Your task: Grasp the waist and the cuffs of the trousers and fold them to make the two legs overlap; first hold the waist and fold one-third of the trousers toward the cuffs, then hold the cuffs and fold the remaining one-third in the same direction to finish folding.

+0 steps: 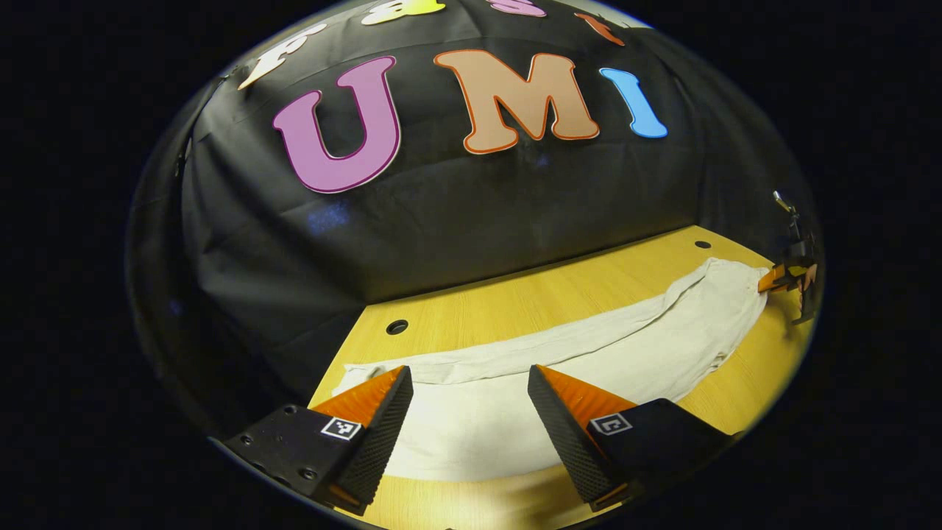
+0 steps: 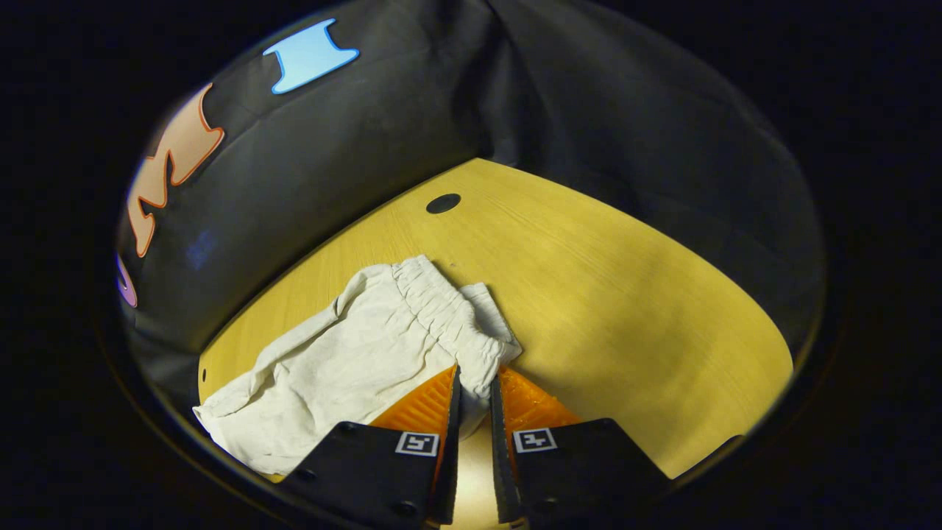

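1. The left claw (image 1: 469, 412) hangs released over the cuff end of the trousers (image 1: 559, 368), which lie stretched along the desk (image 1: 471, 309); a late or shallow pinch there could catch one leg only.
2. The right claw (image 2: 475, 401) is clenched on the elastic waist (image 2: 441, 313); a thin bite may slip on lifting.
3. Whether both waist layers are pinched is hidden.
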Demonstrator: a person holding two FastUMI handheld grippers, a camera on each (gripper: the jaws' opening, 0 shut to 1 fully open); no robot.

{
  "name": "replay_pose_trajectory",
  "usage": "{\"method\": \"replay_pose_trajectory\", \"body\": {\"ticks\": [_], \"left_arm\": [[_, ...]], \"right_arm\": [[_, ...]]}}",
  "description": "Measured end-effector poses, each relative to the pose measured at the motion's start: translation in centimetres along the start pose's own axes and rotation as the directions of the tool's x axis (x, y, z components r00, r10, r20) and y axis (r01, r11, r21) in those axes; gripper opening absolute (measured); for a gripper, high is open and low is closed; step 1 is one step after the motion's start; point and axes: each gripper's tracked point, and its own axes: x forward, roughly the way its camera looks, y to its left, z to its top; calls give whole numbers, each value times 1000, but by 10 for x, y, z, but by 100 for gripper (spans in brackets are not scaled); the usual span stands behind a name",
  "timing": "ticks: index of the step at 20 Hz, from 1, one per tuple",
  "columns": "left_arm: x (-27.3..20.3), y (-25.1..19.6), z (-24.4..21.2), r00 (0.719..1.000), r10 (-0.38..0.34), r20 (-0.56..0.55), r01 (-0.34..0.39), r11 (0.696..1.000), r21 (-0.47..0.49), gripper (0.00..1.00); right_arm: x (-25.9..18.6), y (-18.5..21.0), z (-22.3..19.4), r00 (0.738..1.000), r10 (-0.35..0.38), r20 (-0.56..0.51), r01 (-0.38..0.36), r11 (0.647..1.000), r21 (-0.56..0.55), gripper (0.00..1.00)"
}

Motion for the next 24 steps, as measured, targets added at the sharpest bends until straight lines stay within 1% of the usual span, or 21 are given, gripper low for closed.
{"method": "replay_pose_trajectory", "body": {"ticks": [2, 6, 7, 8, 9, 10, 13, 16, 20, 24], "left_arm": [[-3, -1, 3, 1000, 1, 11, -1, 1000, -6, 96], [-2, 8, 1, 1000, -2, 16, 3, 999, -32, 96], [1, 11, -1, 1000, -5, 13, 6, 999, -47, 96], [2, 15, -5, 1000, -7, 7, 8, 998, -59, 96], [3, 21, -8, 1000, -8, 2, 8, 998, -67, 96], [4, 26, -9, 1000, -6, 0, 6, 997, -71, 96], [3, 46, -16, 1000, -5, 5, 5, 997, -83, 97], [2, 74, -25, 1000, 11, 0, -11, 994, -109, 96], [1, 107, -38, 999, 37, -12, -38, 990, -138, 96], [-6, 138, -55, 998, 61, -29, -65, 986, -156, 97]], "right_arm": [[-3, 5, -1, 1000, 4, 19, -3, 1000, -7, 23], [-30, 23, 24, 995, 58, 86, -57, 998, -6, 23], [-41, 29, 30, 991, 78, 107, -77, 997, -8, 23], [-53, 38, 38, 987, 102, 126, -101, 995, -15, 18], [-70, 40, 47, 981, 127, 143, -124, 992, -30, 23], [-85, 45, 56, 977, 144, 158, -138, 989, -50, 23], [-106, 53, 68, 961, 205, 187, -192, 978, -85, 23], [-111, 51, 74, 944, 259, 203, -245, 965, -94, 23], [-111, 55, 66, 929, 312, 199, -284, 946, -157, 23], [-118, 59, 72, 904, 380, 197, -343, 918, -197, 23]]}}
